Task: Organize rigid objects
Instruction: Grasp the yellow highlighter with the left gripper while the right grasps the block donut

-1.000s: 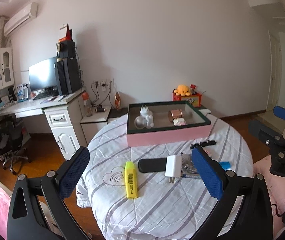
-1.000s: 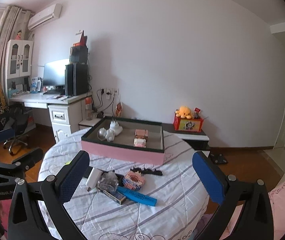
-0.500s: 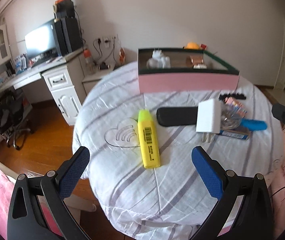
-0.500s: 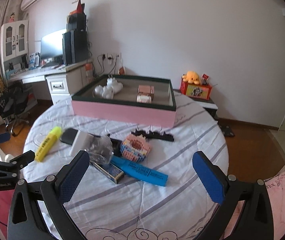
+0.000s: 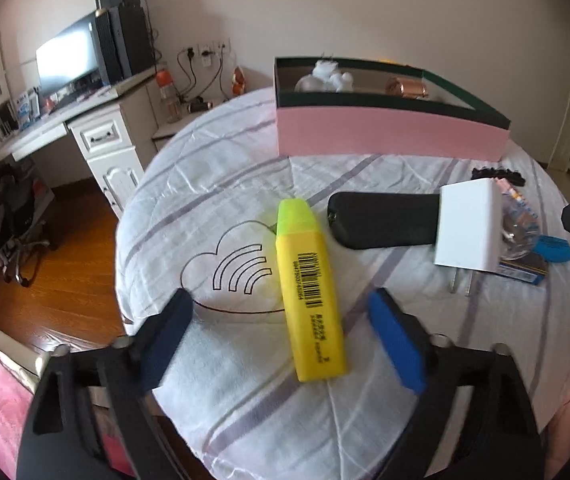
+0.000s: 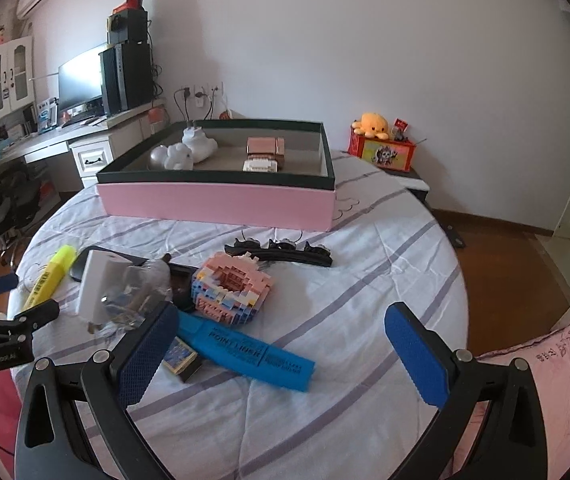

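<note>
A yellow highlighter (image 5: 311,296) lies on the striped round table (image 5: 465,344); my left gripper (image 5: 285,338) is open, its fingers straddling the highlighter's near end without touching. Beside it lie a black case (image 5: 381,220) and a white charger (image 5: 467,226). The pink box (image 5: 385,136) with a dark rim stands at the back, holding white figures and a copper item. My right gripper (image 6: 281,346) is open and empty above a blue highlighter (image 6: 245,350), close to a brick model (image 6: 231,290), a black hair clip (image 6: 281,254) and a small box (image 6: 181,358).
A clear plastic piece (image 6: 137,292) lies against the charger. A white desk (image 5: 85,128) with a monitor stands left of the table, an office chair (image 5: 9,216) beside it. A red toy box (image 6: 383,152) with an orange plush stands behind the table.
Both grippers have come down and forward toward the table. The left one now straddles the yellow highlighter; the right one is now over the blue highlighter. Nothing was picked up.
</note>
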Demonstrator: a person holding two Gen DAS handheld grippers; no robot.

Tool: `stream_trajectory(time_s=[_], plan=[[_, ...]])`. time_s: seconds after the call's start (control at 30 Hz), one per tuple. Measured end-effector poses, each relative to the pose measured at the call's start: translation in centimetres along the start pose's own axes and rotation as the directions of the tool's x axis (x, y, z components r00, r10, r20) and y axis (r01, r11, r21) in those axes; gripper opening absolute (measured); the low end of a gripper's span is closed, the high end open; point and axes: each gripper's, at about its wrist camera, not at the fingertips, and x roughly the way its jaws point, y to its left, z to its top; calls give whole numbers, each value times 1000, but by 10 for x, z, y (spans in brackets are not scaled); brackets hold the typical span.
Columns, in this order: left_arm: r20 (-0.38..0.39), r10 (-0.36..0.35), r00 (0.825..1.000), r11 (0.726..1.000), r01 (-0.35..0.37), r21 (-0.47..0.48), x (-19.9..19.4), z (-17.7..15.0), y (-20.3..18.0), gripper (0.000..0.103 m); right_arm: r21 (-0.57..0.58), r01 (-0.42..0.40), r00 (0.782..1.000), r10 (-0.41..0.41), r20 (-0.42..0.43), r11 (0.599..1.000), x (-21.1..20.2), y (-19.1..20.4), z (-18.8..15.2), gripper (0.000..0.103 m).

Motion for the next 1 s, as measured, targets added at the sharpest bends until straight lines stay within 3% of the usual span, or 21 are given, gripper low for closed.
stream_trajectory(time_s=[0.07,0.17,0.43,0.57,0.7,0.87,1.0], plan=[[9,-22,1000,1000,22,1,3,1,2,82,4,-6,1000,6,-15,1000,9,0,2,103],[18,-34,999,999,33,19,5,3,0,70,9,-30,998,31,-50,1000,26,1,4,103],[15,-88,996,995,87,52,5,8,-2,27,34,-99,989,102,-111,994,55,4,11,103],[18,-104,994,994,103,46,4,8,0,27,65,-134,975,143,-169,989,71,3,14,103],[21,-115,993,993,114,35,3,7,1,27,52,-155,972,162,-173,987,75,5,16,103],[24,-116,993,993,115,38,2,7,0,27,37,-238,956,241,-165,971,71,8,15,66],[25,-112,993,993,112,35,0,5,0,27,27,-249,955,250,-161,968,68,12,16,63]])
